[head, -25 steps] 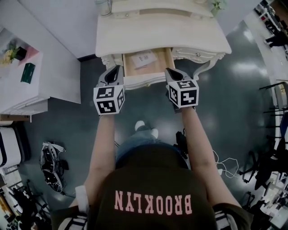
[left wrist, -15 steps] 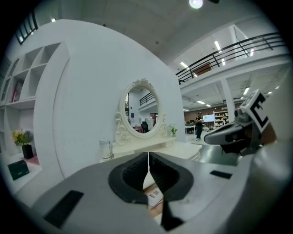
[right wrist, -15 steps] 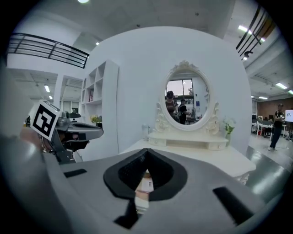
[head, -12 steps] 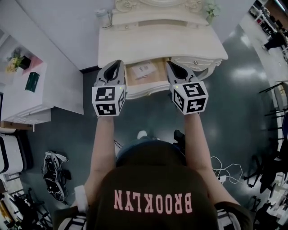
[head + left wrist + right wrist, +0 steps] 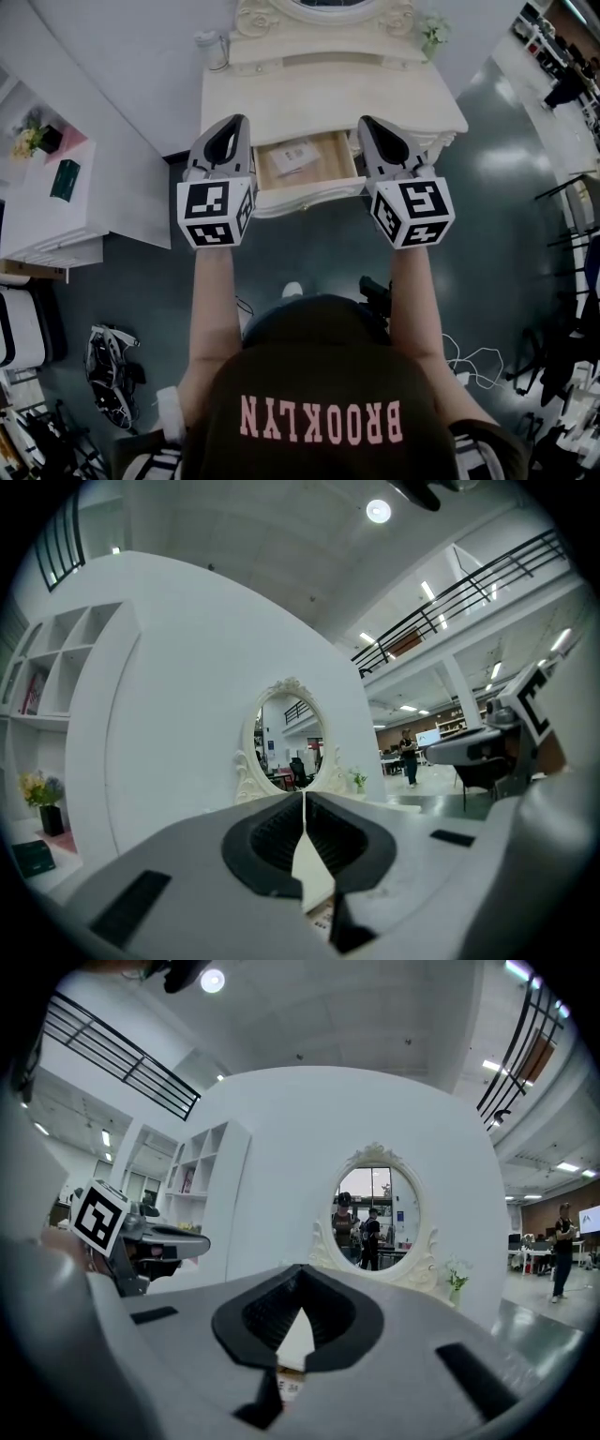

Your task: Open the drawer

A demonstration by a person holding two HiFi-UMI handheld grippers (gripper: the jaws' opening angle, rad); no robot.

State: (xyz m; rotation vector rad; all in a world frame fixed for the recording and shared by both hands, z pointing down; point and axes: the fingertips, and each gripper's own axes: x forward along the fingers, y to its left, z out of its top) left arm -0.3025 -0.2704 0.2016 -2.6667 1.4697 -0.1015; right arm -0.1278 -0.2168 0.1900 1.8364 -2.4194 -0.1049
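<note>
The cream dressing table (image 5: 328, 94) has its middle drawer (image 5: 306, 192) pulled out, with a sheet of paper (image 5: 292, 154) lying inside. Both grippers hang in the air above the drawer's two sides, pointing level toward the oval mirror (image 5: 289, 733) (image 5: 377, 1218). My left gripper (image 5: 232, 124) (image 5: 304, 799) is shut, tips meeting, with nothing between them. The jaws of my right gripper (image 5: 371, 124) (image 5: 300, 1271) are likewise shut and empty. Neither touches the drawer. Each gripper view shows the other gripper at its edge.
A white shelf unit (image 5: 56, 178) with flowers and a green box stands to the left. A small plant (image 5: 433, 28) sits at the back of the table. Bags (image 5: 108, 361) and cables (image 5: 469, 352) lie on the dark floor. People stand far off in the hall.
Both grippers have risen from beside the drawer front to above the level of the tabletop. They stay shut. The drawer stays pulled out.
</note>
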